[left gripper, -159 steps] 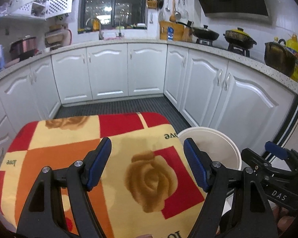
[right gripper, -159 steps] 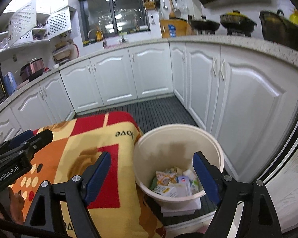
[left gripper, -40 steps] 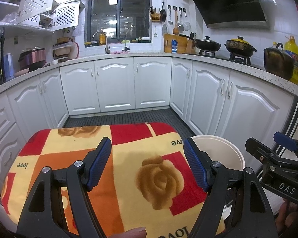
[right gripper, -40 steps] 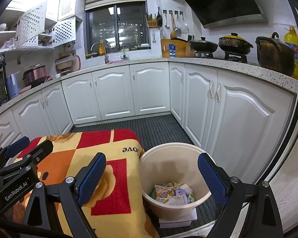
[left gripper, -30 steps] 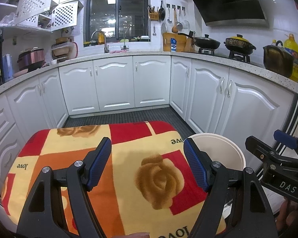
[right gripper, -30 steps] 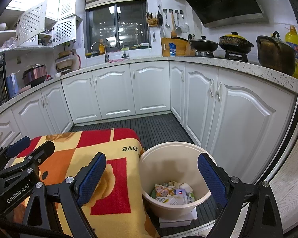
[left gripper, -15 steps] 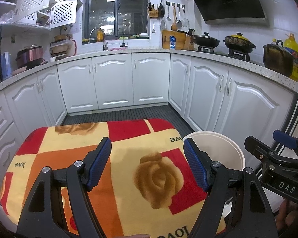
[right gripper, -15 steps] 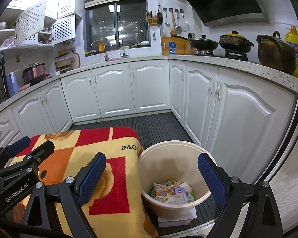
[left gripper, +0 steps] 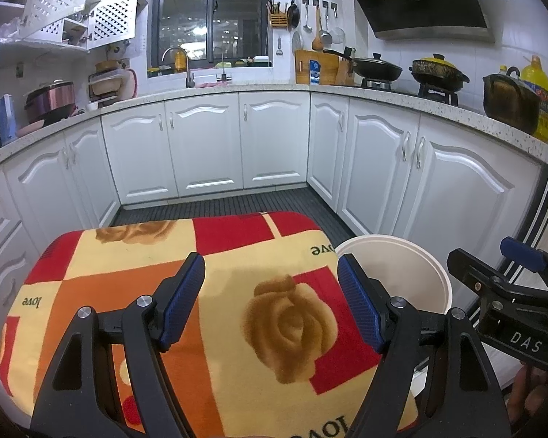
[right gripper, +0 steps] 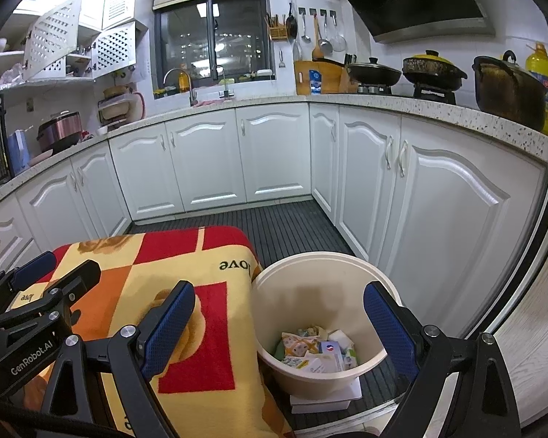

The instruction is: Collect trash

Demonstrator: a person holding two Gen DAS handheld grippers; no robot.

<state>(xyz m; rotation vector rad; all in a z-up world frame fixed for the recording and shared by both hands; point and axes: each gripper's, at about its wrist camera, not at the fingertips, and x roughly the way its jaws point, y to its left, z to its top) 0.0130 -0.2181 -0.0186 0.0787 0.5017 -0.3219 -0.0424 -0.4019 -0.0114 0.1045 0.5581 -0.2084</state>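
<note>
Holding both the left gripper point(left gripper: 270, 297) and right gripper point(right gripper: 279, 323) wide and empty, you risk knocking the bin point(right gripper: 383, 281) off its support.

left wrist: close above blanket point(left gripper: 237, 292), facing the window, bin point(left gripper: 394, 255) at lower right | right wrist: over bin point(right gripper: 321, 273), same heading, blanket point(right gripper: 208, 273) lower left | shared: blanket, bin, cabinets point(left gripper: 208, 146); each shows the other gripper at frame edge
</note>
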